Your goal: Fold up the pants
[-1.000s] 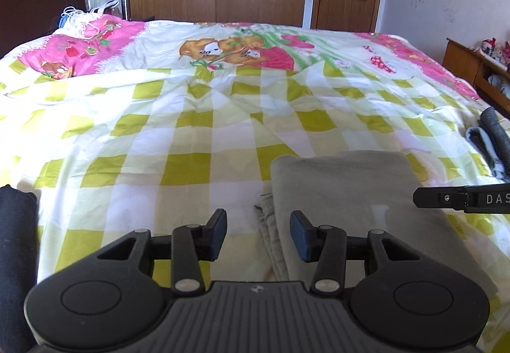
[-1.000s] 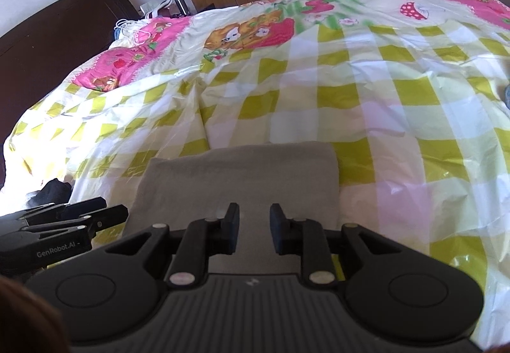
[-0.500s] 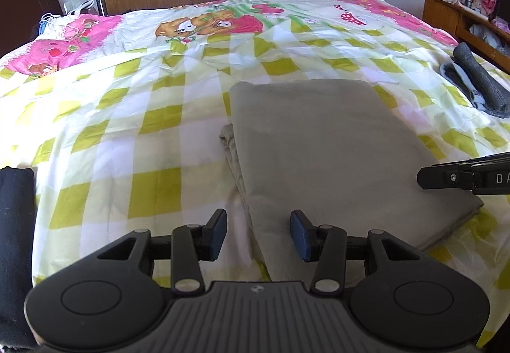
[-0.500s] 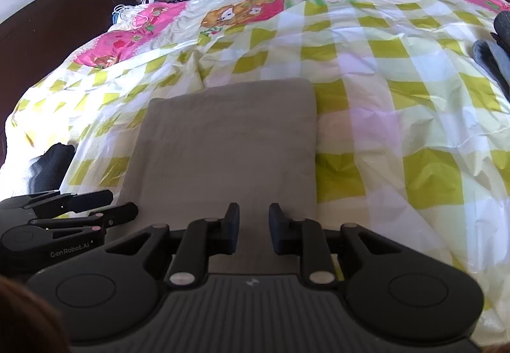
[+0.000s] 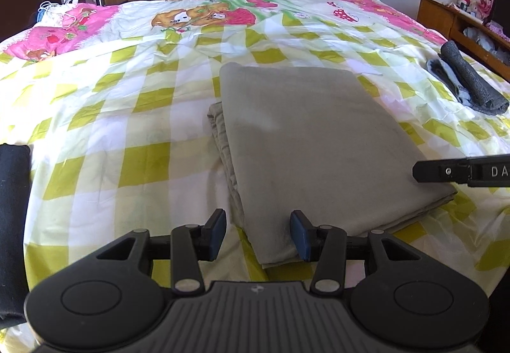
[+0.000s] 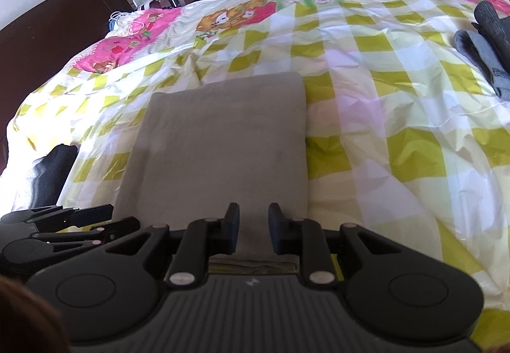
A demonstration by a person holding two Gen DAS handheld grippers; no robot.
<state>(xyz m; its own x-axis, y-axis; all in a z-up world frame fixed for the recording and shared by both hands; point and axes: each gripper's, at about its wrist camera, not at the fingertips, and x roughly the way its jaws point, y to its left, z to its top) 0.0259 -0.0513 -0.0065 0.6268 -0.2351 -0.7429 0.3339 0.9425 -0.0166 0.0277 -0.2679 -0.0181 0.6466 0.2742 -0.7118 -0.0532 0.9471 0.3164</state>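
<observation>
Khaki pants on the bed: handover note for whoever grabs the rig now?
Left gripper: open, empty, above the near left edge of the folded khaki fabric pants.
Right gripper: open, empty, over the near edge of the pants.
Pants lie flat in a neat rectangle on the yellow-checked bed cover; layered edges show at the left side.
Done: pants folded and released.
Left: probably nothing, or one more fold; a rolled dark grey garment sits at the right, a black one at the left.

Both wrist cams low, close, facing headward; share folded pants (image 5: pixel 306 142), bed (image 6: pixel 382 117).
</observation>
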